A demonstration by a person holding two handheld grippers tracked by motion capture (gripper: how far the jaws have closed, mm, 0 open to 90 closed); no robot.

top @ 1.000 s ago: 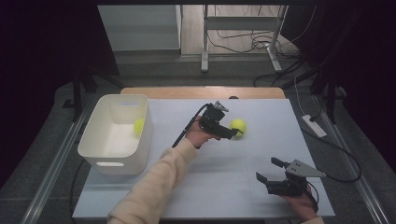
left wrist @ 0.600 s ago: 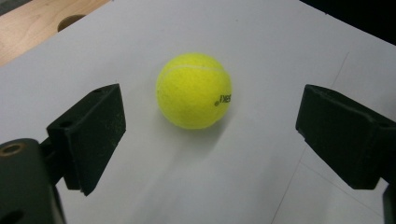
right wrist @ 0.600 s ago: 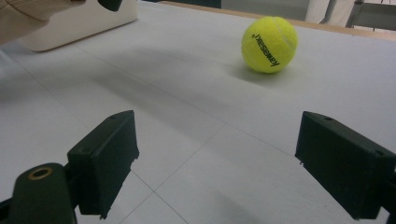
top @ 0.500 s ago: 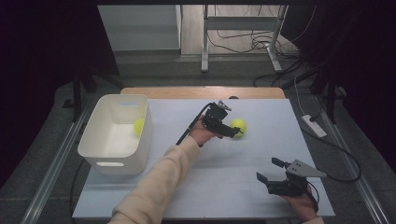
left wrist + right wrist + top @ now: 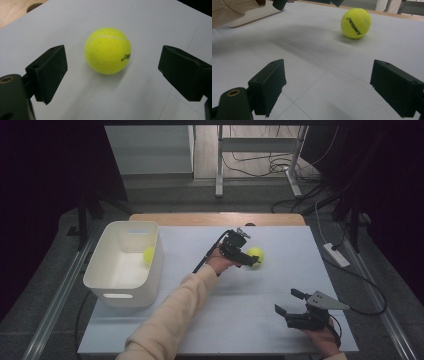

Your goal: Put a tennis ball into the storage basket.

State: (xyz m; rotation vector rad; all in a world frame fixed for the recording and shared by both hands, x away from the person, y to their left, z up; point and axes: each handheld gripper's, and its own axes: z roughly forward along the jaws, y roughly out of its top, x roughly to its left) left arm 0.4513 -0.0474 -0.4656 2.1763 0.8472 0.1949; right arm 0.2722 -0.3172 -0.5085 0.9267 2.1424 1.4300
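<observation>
My left gripper (image 5: 112, 72) jaws wide, straddling tennis ball (image 5: 108, 50), pads clear. Risk: off-centre closing nudges ball, rolls away from bin (image 5: 107, 270). Right gripper (image 5: 287, 302) wide, empty.

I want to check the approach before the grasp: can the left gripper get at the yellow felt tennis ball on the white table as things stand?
Probably yes. The left gripper has its jaws open wide, and the yellow felt tennis ball lies between and just beyond them on the bare white table, with nothing in the way.

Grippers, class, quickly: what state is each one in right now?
Left gripper: open, fingers either side of the tennis ball, not touching.
Right gripper: open, holding nothing.
</observation>
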